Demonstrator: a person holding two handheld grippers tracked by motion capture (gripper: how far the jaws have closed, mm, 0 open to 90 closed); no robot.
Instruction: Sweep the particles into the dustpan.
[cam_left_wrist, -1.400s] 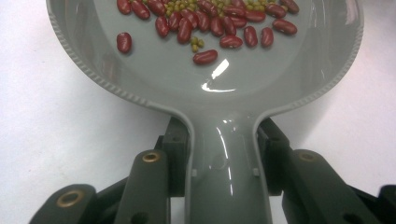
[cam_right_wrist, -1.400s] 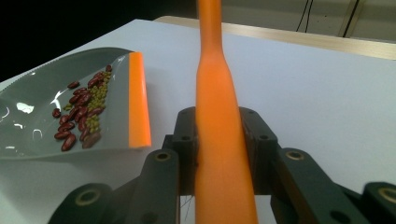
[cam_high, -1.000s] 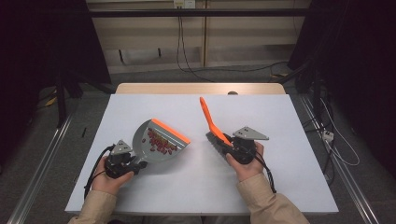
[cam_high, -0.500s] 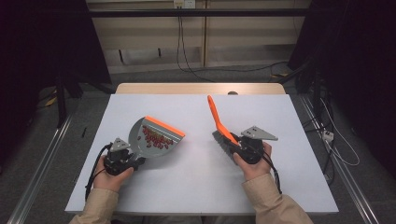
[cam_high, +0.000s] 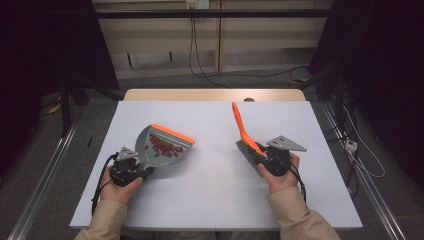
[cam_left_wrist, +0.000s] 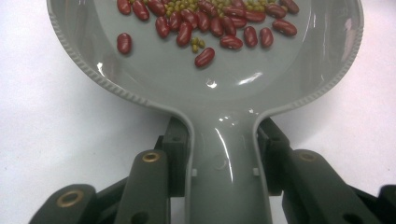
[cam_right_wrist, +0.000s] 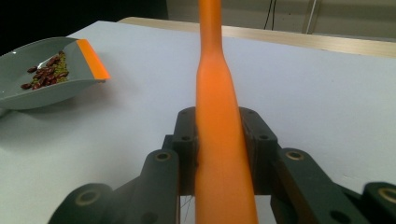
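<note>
Left gripper (cam_high: 131, 167): near-left part of the desk, in the person's left hand (cam_high: 119, 186); its jaws are clamped on the handle of the dustpan, one black pad on each side of the grey neck, as the left gripper view shows
Dustpan (cam_high: 162, 147): grey with an orange front lip, left of the middle of the desk (cam_high: 210, 200); handle toward the near left, lip toward the far right
Beans (cam_left_wrist: 205, 21): dark red kidney beans and small green ones, lying in the dustpan's bowl, gathered toward the far part of it; one red bean sits apart at the left in the left gripper view
Right gripper (cam_high: 267, 159): near-right part of the desk, in the person's right hand (cam_high: 279, 175); its jaws are closed on the orange handle of the brush, a pad pressing each side
Brush (cam_high: 243, 131): orange handle slants up and away toward the far left; dark bristle head at the near end, just beside the gripper, low over the desk
Spacing: dustpan and brush are well apart, with bare white desk between them
Sleeves: beige, coming in from the near edge
</note>
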